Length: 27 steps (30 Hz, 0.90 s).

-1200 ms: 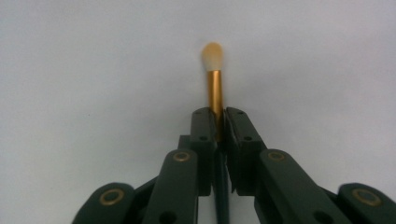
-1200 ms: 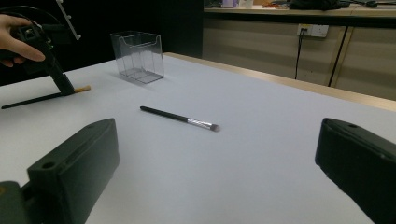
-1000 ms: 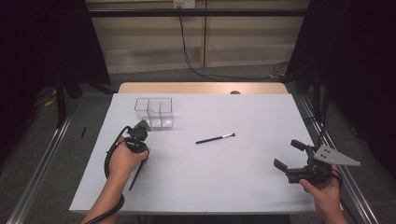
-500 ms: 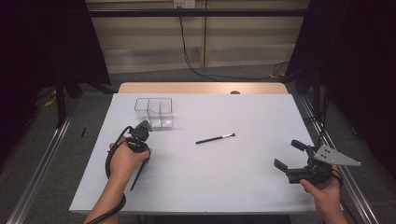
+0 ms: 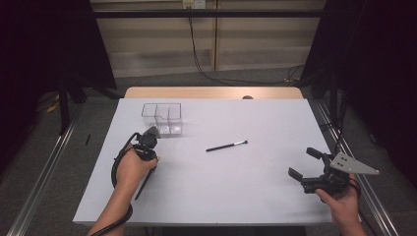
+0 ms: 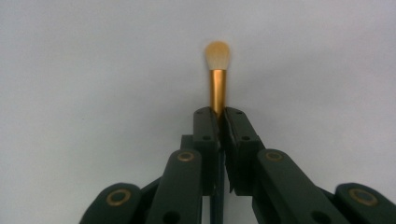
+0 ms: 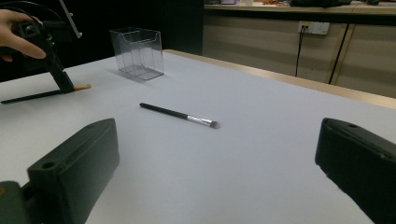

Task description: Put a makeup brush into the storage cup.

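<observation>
Nothing moved; white table (image 5: 236,187), dark rm

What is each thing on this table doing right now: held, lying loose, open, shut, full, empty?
Left gripper: shut on the gold brush, jaws just closed on it.
Gold brush: lying flat on the table, clamped at its gold collar.
Right gripper: open, holding nothing.
Black brush: lying loose at mid-table, untouched.
Clear box: upright, looks empty.
Table: covered by a white sheet.
</observation>
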Motion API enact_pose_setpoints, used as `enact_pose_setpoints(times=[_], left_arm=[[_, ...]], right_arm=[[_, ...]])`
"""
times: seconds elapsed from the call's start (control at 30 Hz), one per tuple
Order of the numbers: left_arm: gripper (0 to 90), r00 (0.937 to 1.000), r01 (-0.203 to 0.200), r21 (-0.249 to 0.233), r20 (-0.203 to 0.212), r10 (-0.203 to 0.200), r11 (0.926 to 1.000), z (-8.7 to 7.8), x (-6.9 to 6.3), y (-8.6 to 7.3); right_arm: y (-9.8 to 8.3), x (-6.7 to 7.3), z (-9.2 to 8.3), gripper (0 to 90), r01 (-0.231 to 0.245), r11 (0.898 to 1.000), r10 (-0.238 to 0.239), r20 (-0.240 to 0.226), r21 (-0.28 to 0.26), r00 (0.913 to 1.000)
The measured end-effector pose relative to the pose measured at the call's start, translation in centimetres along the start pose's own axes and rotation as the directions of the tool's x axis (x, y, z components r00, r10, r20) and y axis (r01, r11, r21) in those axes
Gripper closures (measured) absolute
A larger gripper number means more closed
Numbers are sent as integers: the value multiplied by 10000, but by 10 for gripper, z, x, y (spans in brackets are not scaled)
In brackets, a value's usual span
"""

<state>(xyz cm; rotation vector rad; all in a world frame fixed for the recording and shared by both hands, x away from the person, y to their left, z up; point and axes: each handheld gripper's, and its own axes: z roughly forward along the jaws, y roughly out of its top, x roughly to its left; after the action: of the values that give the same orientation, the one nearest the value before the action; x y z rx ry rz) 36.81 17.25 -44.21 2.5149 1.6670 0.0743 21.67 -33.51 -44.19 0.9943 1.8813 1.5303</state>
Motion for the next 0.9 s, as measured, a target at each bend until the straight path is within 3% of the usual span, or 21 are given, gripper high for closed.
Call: enact_pose_setpoints(times=[0.4, 0.6, 0.67, 0.73, 0.9], left_arm=[[842, 10000, -50, -158, 25, 51, 9999, -3, 2, -1], [842, 9994, 115, -750, 326, -91, 9971, -12, 4, 0], [842, 9984, 183, -1174, 550, -119, 9929, -18, 6, 1], [842, 9982, 199, -1286, 595, -123, 9915, -20, 6, 1], [841, 9928, 578, -2092, 1146, -342, 9762, -29, 9, 2]], right_arm=[[0, 1, 0, 0, -32, 9998, 30, -84, -173, 10000], [0, 1, 0, 0, -57, 9999, 56, -109, -136, 9999], [0, 1, 0, 0, -109, 9998, 107, -123, -153, 9999], [0, 1, 0, 0, -94, 9999, 92, -123, -140, 9999], [0, 1, 0, 0, -90, 9998, 88, -127, -148, 9999]])
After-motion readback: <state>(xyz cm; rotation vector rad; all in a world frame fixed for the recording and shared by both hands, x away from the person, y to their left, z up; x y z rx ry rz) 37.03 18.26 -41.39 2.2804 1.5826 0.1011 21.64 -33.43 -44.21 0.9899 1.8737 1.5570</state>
